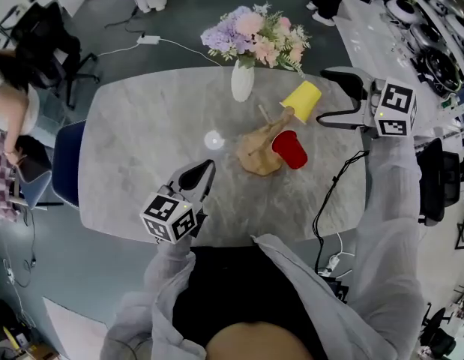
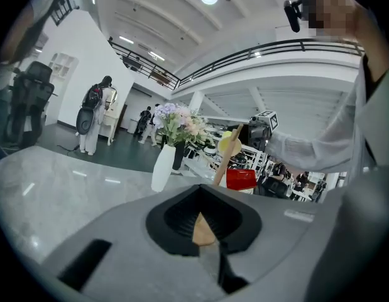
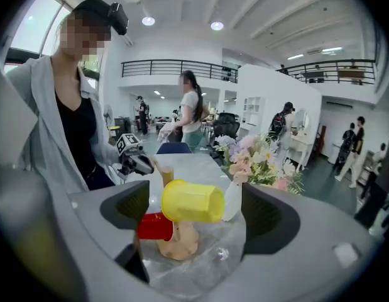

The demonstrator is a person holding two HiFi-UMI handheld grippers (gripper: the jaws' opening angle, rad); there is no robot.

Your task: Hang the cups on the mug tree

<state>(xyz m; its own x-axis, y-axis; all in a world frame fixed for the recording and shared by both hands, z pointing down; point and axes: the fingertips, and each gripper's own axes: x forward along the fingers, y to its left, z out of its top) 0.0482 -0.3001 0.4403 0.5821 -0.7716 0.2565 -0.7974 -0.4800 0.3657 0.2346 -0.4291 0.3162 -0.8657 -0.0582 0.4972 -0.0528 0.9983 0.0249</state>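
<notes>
Mug tree (image 1: 259,152), wooden, on marble table (image 1: 142,148) near white flower vase (image 1: 242,81): yellow cup (image 1: 301,100) hangs on an upper peg, red cup (image 1: 290,149) on a lower one. Right gripper (image 1: 333,96): jaws wide apart, just beside the yellow cup, pads clear of it. Left gripper (image 1: 204,172): jaws together, empty, above the table's near edge.

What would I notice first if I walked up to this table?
Probably the bright yellow cup and the red cup, both on the wooden mug tree near the middle of the marble table. Right behind them stands a white vase of pink and purple flowers. The right gripper is open beside the yellow cup.
</notes>
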